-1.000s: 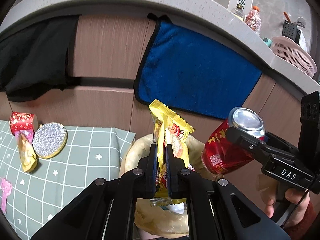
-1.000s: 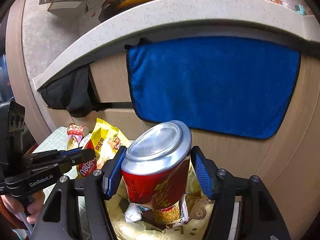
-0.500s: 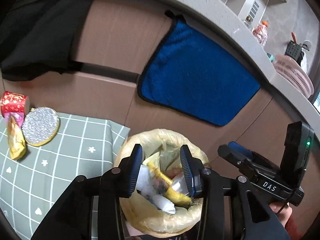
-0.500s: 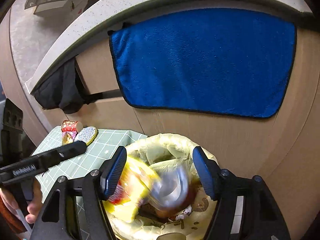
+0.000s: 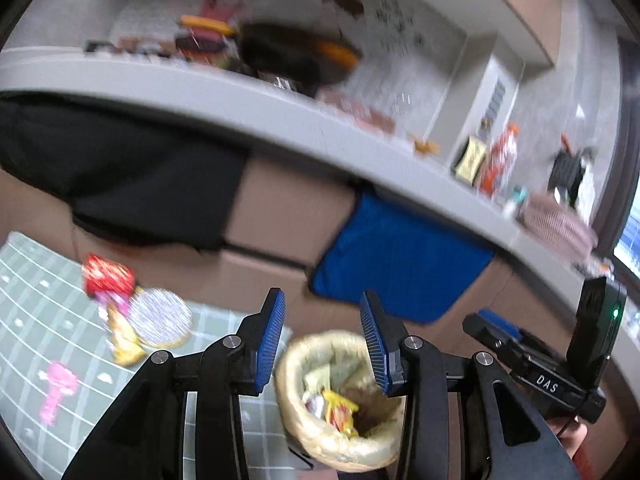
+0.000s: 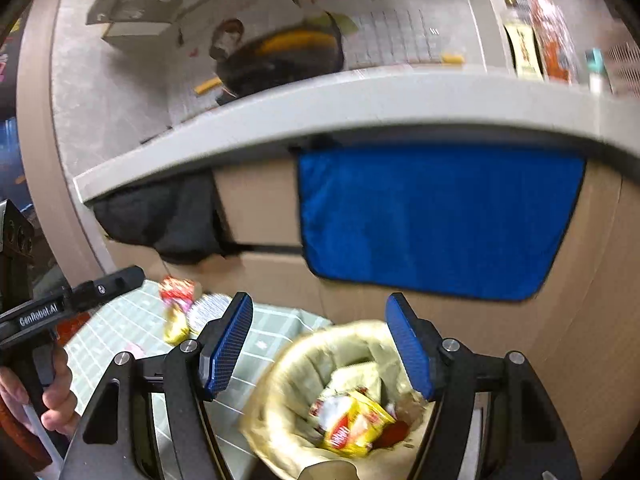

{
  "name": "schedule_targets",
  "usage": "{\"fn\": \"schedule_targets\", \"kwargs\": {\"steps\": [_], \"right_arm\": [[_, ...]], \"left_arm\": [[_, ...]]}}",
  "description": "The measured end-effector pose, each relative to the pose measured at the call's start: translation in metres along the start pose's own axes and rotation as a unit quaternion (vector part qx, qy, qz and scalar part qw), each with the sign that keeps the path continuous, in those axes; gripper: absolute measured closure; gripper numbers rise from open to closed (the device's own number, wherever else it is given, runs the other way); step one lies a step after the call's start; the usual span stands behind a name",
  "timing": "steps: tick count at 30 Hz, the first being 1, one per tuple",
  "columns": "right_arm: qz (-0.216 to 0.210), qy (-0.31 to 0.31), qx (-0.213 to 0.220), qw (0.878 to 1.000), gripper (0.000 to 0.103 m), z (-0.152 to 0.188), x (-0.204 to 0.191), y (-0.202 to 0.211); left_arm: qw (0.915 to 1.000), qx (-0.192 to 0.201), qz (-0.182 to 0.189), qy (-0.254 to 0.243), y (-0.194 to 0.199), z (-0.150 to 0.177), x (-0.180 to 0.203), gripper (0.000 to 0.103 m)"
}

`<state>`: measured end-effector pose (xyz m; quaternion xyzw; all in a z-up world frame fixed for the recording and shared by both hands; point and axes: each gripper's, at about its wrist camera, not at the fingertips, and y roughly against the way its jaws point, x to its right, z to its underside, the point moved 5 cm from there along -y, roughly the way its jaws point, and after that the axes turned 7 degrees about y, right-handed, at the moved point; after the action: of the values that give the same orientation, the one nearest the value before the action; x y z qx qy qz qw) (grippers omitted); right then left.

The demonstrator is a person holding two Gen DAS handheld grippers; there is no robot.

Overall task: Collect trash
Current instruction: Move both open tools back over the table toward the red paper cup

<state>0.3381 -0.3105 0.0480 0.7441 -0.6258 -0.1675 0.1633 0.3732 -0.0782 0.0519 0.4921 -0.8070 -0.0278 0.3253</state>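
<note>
Since the earlier frames, the yellow wrapper [image 6: 352, 428] and red can [image 6: 394, 432] have been dropped into the bin [image 6: 276, 376]. Both the left tool [image 5: 322, 344] and right tool [image 6: 318, 350] are spread, nothing between. More trash [image 5: 120, 312] is left on the tabletop [image 5: 36, 280].

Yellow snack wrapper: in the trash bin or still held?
In the bin: the yellow snack wrapper lies inside the lined trash bin; both grippers are empty.

1. "DAS" in white letters stands on the black body of the right gripper [image 5: 492, 322], at four o'clock in the left wrist view.
2. "GenRobot.AI" in white stands on the left gripper [image 6: 120, 276], at nine o'clock in the right wrist view.
3. The print on the yellow wrapper [image 6: 354, 426] in the bin is too blurred to read.
</note>
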Motion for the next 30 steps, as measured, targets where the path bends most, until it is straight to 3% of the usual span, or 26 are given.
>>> {"fn": "schedule_targets", "kwargs": {"steps": [5, 9, 13, 19, 24, 30], "right_arm": [[-0.007, 0.022, 0.028, 0.999, 0.036, -0.034, -0.041, 0.018], [-0.01, 0.043, 0.044, 0.998, 0.033, -0.05, -0.076, 0.019], [-0.012, 0.063, 0.051, 0.997, 0.03, -0.055, -0.111, 0.008], [-0.052, 0.083, 0.03, 0.995, 0.03, -0.045, -0.16, -0.034], [-0.08, 0.089, -0.001, 0.993, 0.03, -0.029, -0.181, -0.078], [-0.107, 0.089, -0.049, 0.989, 0.03, -0.005, -0.187, -0.128]], "left_arm": [[0.9969, 0.068, -0.036, 0.017, 0.063, -0.041, -0.037, 0.062], [0.9923, 0.087, -0.086, 0.016, 0.098, -0.055, -0.076, 0.062], [0.9886, 0.082, -0.125, 0.011, 0.118, -0.054, -0.119, 0.062], [0.9865, 0.038, -0.156, 0.032, 0.112, -0.029, -0.194, 0.061], [0.9837, -0.028, -0.174, 0.036, 0.077, 0.011, -0.248, 0.061], [0.9758, -0.123, -0.18, 0.019, 0.021, 0.062, -0.283, 0.061]]}}
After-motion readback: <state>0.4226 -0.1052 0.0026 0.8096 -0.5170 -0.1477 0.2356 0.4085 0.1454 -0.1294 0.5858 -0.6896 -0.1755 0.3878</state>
